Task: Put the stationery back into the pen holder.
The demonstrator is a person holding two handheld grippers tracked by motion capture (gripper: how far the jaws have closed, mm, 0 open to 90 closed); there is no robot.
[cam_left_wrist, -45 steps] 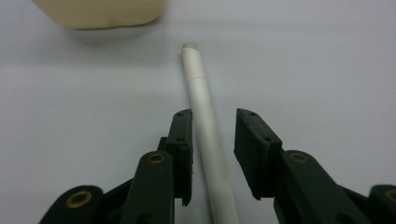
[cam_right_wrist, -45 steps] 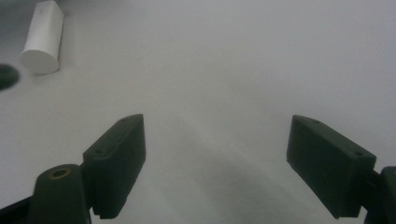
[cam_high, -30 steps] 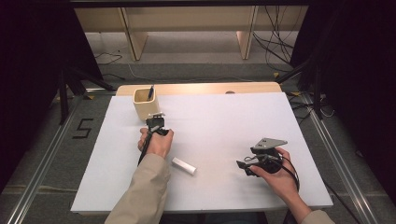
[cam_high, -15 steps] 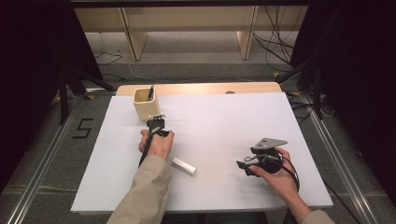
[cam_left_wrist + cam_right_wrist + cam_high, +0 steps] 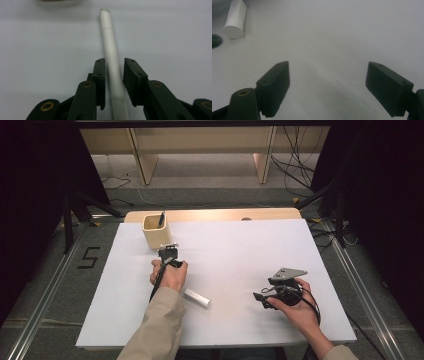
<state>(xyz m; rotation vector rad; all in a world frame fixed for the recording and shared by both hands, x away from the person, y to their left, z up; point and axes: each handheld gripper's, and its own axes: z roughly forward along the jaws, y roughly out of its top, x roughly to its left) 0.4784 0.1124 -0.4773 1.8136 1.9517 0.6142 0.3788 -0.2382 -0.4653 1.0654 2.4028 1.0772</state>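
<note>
Left gripper (image 5: 113,82) jaws straddle the white pen (image 5: 111,60), pads not yet pressing, near the table's (image 5: 300,250) far-left corner. Closing off-centre could roll it away. Right gripper (image 5: 327,87) is spread, idle.

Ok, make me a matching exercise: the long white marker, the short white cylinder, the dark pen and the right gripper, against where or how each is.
Things:
1 long white marker
2 short white cylinder
3 dark pen
4 right gripper

States:
A standing in the pale wooden cup
B jaws wide apart, empty
C lying between the jaws of the left gripper
D lying on the white table, clear of both grippers

Pairs: 1-C, 2-D, 3-A, 4-B
</note>
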